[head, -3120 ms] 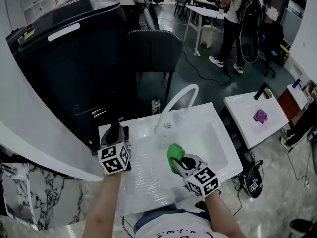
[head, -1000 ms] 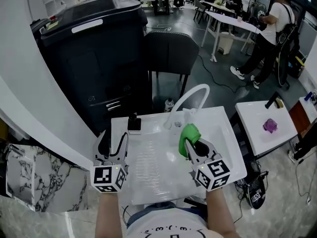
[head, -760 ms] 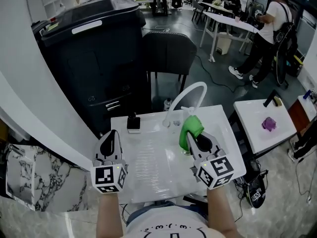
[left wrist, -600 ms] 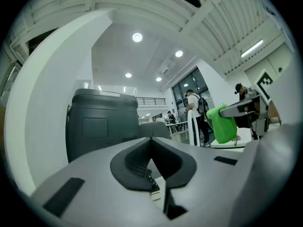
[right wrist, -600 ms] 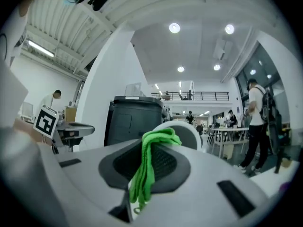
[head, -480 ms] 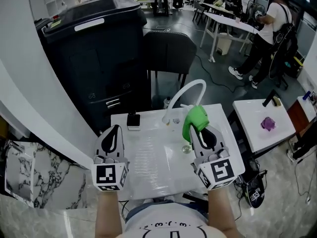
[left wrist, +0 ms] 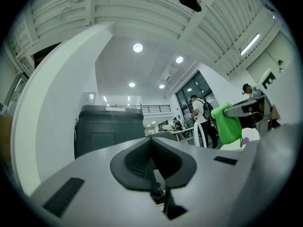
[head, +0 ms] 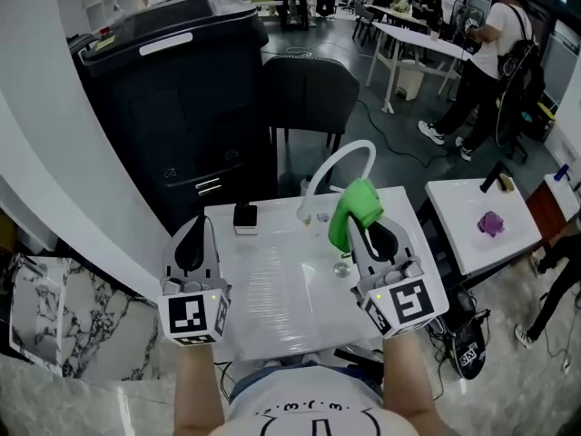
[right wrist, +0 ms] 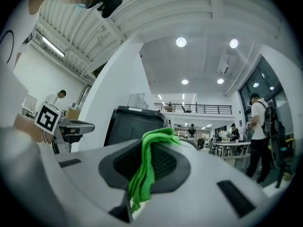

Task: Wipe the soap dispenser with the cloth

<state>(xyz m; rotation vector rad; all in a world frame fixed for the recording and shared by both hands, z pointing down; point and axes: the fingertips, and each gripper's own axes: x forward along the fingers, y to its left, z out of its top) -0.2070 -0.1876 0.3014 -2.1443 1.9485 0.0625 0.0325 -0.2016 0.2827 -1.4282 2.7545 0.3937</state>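
Observation:
The soap dispenser [head: 243, 216], small and black, stands at the back left of the white sink unit [head: 272, 307], beside the curved white faucet [head: 334, 167]. My right gripper [head: 367, 227] is shut on a green cloth [head: 355, 209] and is held up in the air over the basin, right of the faucet. In the right gripper view the green cloth [right wrist: 142, 178] hangs from between the closed jaws. My left gripper [head: 195, 227] is shut with nothing in it, raised at the sink's left edge, short of the dispenser. In the left gripper view the jaws of the left gripper [left wrist: 152, 143] meet, and the green cloth [left wrist: 226, 123] shows at the right.
A large black bin [head: 172, 89] and a dark chair [head: 309, 89] stand behind the sink. To the right is a second white unit [head: 463, 230] with a purple cloth [head: 491, 223] on it. A person [head: 481, 44] stands at the far right by tables.
My left gripper's jaws went from open to shut. Both grippers rose, the right one carrying the green cloth up from the basin.

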